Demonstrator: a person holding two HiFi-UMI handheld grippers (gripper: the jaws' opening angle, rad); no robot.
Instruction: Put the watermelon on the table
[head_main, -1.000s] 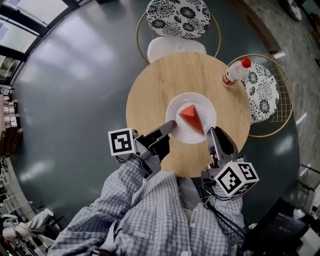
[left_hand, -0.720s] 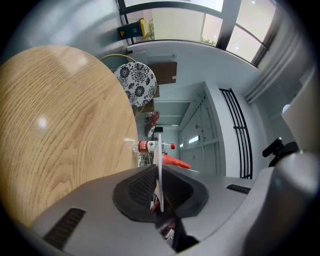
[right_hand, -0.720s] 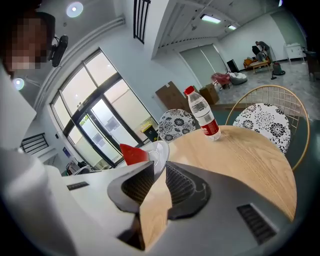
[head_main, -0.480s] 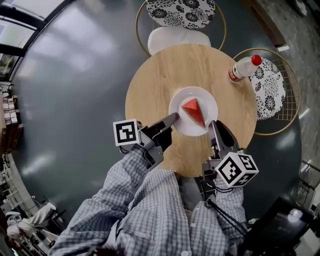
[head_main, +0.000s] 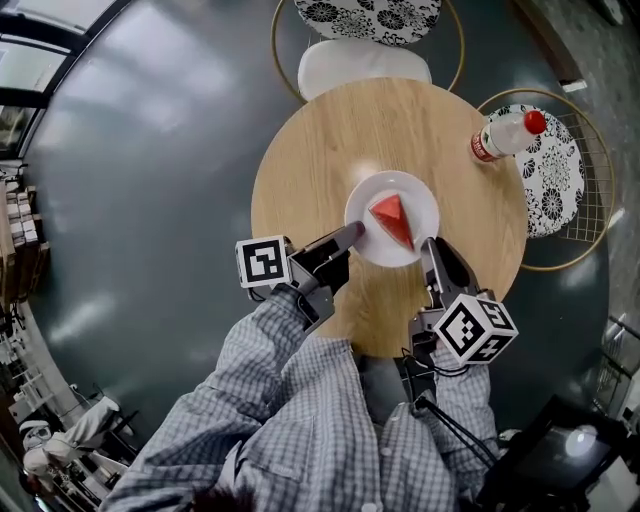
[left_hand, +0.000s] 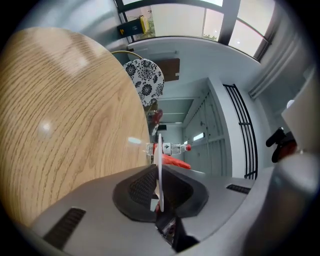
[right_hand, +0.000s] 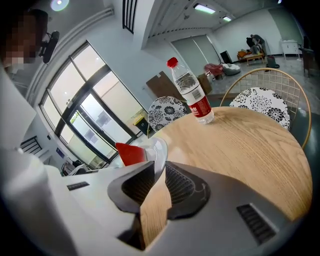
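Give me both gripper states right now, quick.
Left gripper: closed on the rim of the white plate carrying the watermelon slice.
Right gripper: closed on the same plate's rim.

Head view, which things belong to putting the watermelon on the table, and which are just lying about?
In the job: watermelon slice, white plate under it, left claw and right claw gripping the plate's rim, wooden table.
Just lying about: water bottle, patterned chairs.

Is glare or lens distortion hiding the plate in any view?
Head view: fisheye bowing, soft glare patch on the table beside the plate, nothing hidden. Left gripper view: plate edge-on, a thin line. Right gripper view: bright windows, rim sharp.
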